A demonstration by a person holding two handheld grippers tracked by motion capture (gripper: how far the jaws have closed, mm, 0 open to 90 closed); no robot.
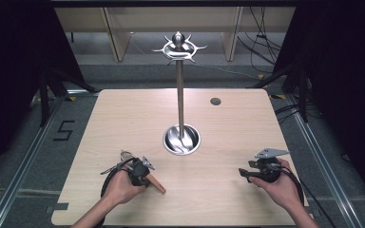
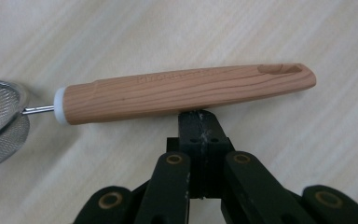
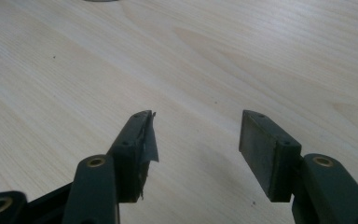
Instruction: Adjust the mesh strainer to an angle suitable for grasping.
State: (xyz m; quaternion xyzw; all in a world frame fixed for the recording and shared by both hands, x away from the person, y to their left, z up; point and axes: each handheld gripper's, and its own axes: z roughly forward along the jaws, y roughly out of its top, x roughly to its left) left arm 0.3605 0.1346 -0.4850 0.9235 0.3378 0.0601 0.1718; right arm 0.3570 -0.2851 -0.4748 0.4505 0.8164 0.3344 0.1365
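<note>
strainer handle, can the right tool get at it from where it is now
Probably yes: bare table lies between the open right tool and the strainer handle. But the left tool, shut, sits at the handle's middle, so only its ends look free.

We hold our left gripper (image 1: 145,172) low with its jaws pressed fully together, while our right gripper (image 1: 245,173) rests in the right hand (image 1: 281,185), jaws spread wide apart.

I note the strainer (image 1: 140,173) lying at the table's (image 1: 228,128) near left under the left gripper (image 1: 140,175); stand (image 1: 181,95) mid-table behind; right gripper (image 1: 248,174) near right.
</note>
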